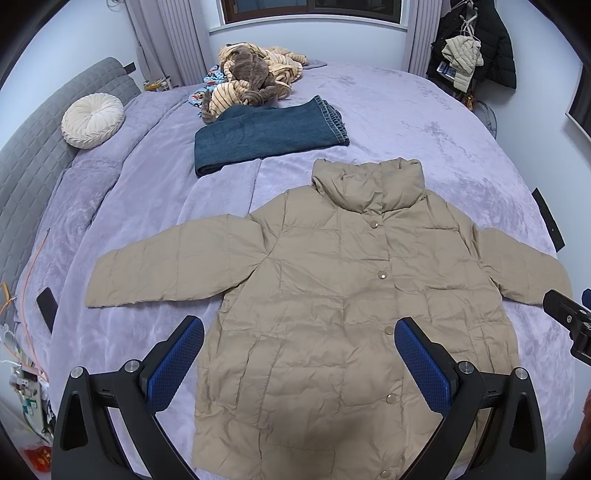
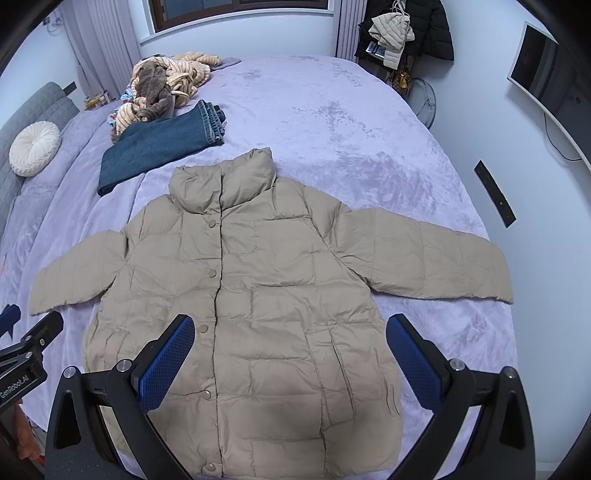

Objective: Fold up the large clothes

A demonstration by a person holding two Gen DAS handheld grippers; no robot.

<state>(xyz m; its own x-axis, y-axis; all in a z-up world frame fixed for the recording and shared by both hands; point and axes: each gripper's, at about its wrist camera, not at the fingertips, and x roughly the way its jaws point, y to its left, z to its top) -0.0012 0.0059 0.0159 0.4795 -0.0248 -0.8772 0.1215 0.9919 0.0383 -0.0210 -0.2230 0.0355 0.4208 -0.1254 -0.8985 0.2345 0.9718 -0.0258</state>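
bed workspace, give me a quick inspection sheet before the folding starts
surface: bed with lilac plush cover, mostly smooth.
job's things: beige puffer jacket laid flat, front up, snapped shut, both sleeves spread out, collar toward the window.
clutter: folded jeans beyond the collar; striped fleece heap behind them; round cream cushion by the grey headboard.
grippers: left gripper and right gripper both open, hovering over the hem end, holding nothing.
cables: orange cable along the bed's left edge.
surroundings: window, curtains, coats hanging on a rack, wall screen.
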